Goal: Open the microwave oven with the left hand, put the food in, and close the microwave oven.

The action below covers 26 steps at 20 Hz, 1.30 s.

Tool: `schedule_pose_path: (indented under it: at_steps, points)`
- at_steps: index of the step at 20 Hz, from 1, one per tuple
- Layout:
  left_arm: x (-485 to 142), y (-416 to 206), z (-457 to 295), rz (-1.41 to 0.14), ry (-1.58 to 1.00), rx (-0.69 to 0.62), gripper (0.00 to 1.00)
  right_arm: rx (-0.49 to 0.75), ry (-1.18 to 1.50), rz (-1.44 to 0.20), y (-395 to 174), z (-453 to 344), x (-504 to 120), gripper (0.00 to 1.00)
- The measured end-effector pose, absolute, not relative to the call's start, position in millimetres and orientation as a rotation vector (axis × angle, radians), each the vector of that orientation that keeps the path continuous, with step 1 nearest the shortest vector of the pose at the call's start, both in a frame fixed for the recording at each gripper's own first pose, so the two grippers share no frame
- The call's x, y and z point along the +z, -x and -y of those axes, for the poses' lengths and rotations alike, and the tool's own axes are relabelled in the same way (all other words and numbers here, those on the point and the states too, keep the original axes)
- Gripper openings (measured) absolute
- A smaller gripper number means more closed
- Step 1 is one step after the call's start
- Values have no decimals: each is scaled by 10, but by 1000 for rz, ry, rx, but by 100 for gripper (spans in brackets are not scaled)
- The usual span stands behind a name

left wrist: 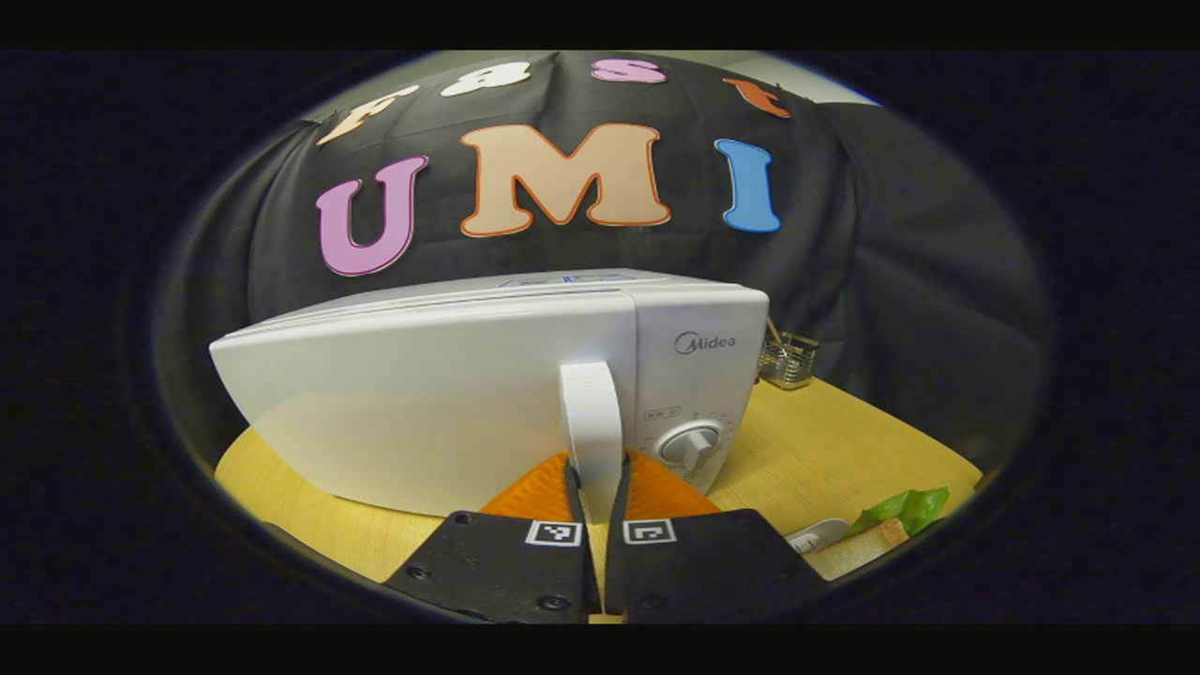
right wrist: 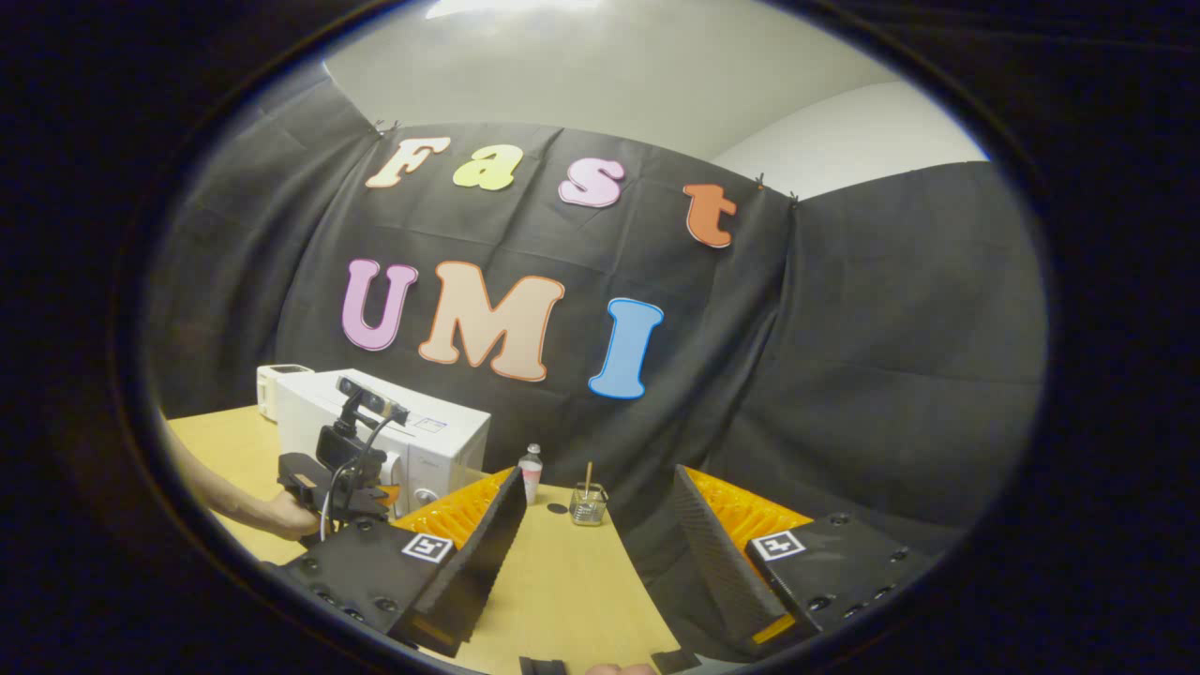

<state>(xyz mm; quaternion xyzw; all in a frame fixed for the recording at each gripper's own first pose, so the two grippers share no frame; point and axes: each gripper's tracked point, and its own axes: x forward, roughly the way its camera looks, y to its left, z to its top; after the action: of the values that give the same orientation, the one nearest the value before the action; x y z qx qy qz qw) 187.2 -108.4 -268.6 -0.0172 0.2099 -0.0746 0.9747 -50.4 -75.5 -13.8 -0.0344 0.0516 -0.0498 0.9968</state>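
Microwave [left wrist: 487, 384] sits on table [left wrist: 825, 450], door closed. Left tool [left wrist: 596, 497] pinches the white door handle [left wrist: 592, 422] from both sides, low on the bar. Handle looks stiff and smooth; a low grip may slip, door likely needs a firm pull. Food, bread with lettuce [left wrist: 891, 525], lies at 4 o'clock. Right tool [right wrist: 600, 553] spread wide, holding nothing, over bare table.

Black cloth [right wrist: 844, 375] draped the booth's walls behind a yellow wooden tabletop [right wrist: 562, 581]. Above the cloth rose a pale wall [right wrist: 609, 84], brightly lit near the top.
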Motion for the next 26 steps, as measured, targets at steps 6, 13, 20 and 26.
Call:
schedule_pose_path:
  at_steps: [6,13,20,26]
  points:
    - [-2735,-1685,1070,-483,70,-142,2,-97,58,-87,501,744,-114,97]
    - [-2623,-988,912,-428,91,-229,2,-33,-19,-104,401,509,-209,97]
    - [-2537,-141,433,-439,93,-322,2,38,-116,-151,327,56,-364,99]
    - [-2545,386,-189,-454,81,-258,2,93,-90,-180,361,-352,-517,97]
